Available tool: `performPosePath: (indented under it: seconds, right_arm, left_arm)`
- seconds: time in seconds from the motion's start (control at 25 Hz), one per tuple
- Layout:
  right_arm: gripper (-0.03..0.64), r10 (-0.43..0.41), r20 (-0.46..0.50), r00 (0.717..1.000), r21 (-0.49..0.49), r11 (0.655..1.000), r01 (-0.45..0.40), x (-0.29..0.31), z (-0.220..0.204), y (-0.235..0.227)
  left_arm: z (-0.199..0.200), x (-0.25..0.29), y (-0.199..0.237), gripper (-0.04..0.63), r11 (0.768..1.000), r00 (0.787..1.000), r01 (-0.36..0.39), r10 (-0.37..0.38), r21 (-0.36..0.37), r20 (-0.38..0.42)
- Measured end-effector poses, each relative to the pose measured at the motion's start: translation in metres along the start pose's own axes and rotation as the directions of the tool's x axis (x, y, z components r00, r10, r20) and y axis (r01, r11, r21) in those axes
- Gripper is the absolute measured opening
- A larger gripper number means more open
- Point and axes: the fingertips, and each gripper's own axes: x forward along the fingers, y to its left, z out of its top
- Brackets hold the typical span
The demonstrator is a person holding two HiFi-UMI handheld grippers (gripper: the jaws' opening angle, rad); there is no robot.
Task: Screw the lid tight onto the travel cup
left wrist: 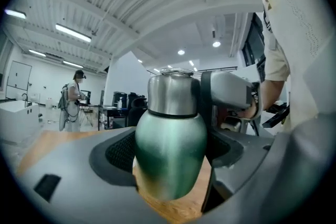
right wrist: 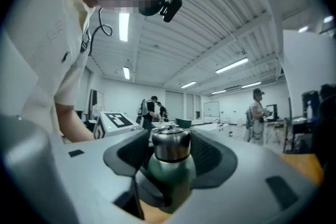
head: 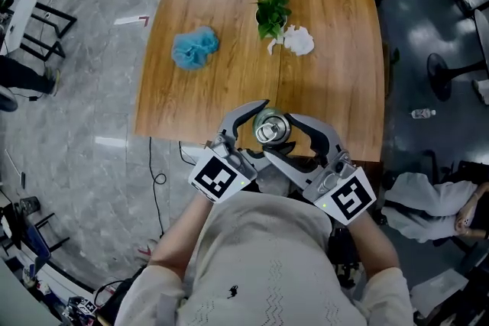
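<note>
Nearest the travel cup, at the table's near edge, are the two tools. The left gripper [head: 252,127] comes in level from the cup's left and is clenched on the green, round-bodied metal travel cup [left wrist: 170,149]. In the left gripper view the body fills the gap between the jaws and meets a pad on each side. The right gripper [head: 289,135] comes in level from the cup's right and sits higher. In the right gripper view its jaws stand wide on either side of the brushed-steel lid [right wrist: 169,145], and the pads look to be pressed against it, so I read it as grasping the lid.

The cup stands upright on the light-brown wooden table [head: 336,65], between the two tools and just in front of the person's chest.

As for progress, the lid is already on the cup. It sits straight, with only a thin dark seam between it and the green body, so placing it and starting the thread look done. No view shows whether it is fully tight. With one tool bracing the body and the other on the lid, I judge that the tightening turns, or the last of them, are what remains.

Beyond the cup, well apart from it, lie a crumpled white wad [head: 299,40] and a leafy green sprig [head: 273,11] just beside it. A crumpled blue cloth [head: 195,47] lies off to the cup's far left.
</note>
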Motion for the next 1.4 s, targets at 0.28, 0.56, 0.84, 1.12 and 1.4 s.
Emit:
performPosePath:
  seconds: [0.28, 0.56, 0.84, 1.12, 1.4]
  right_arm:
    - [0.253, 0.38, -0.141, 0.914, -0.024, 0.922, -0.387, -0.009, -0.002, 0.019]
    - [0.249, 0.24, -0.037, 0.97, -0.069, 0.968, -0.242, 0.0, 0.014, 0.005]
    - [0.242, 0.018, 0.056, 0.998, -0.046, 0.999, -0.016, 0.005, 0.018, -0.008]
    - [0.242, 0.006, 0.045, 0.999, -0.025, 1.0, -0.005, 0.005, 0.009, -0.01]
    - [0.242, -0.008, 0.055, 0.998, -0.007, 1.0, 0.008, 0.001, 0.006, -0.01]
  left_arm:
    - [-0.004, -0.007, -0.031, 0.387, 0.958, 0.963, 0.266, -0.257, 0.11, -0.085]
    - [0.009, -0.004, -0.015, 0.387, 0.989, 0.99, 0.143, -0.143, 0.032, -0.008]
    - [0.011, 0.003, -0.001, 0.387, 0.999, 0.999, 0.03, -0.03, -0.023, 0.011]
    - [0.002, 0.004, 0.001, 0.387, 1.0, 1.0, 0.01, -0.01, -0.023, -0.01]
    - [-0.001, 0.006, -0.004, 0.387, 0.999, 0.999, 0.027, -0.028, -0.032, -0.022]
